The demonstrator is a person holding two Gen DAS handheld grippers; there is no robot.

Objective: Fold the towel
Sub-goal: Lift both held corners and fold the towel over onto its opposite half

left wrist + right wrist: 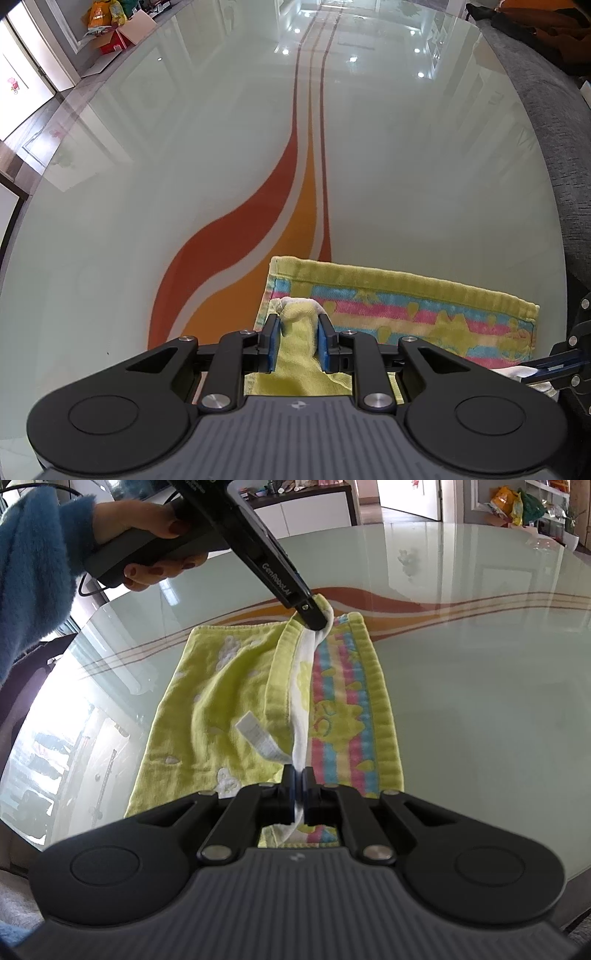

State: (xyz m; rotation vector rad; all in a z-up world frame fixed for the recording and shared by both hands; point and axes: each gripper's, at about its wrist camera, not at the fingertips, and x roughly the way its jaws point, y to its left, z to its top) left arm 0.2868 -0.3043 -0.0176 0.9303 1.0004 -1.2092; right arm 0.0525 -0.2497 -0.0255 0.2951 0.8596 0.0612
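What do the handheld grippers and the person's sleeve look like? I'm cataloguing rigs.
Both grippers, left and right, are matte black with blue pads and a ribbed grey housing. The left one carries white GenRoboAI lettering and a black cable. The sleeve is fuzzy blue.

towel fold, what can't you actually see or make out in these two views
- Left wrist view: the near part of the towel is hidden under the left gripper body.
- Left wrist view: the right gripper is cut off by the picture's right edge.
- Right wrist view: print on the care label is too small and blurred to read.
- Right wrist view: the right gripper body hides the towel's near edge.
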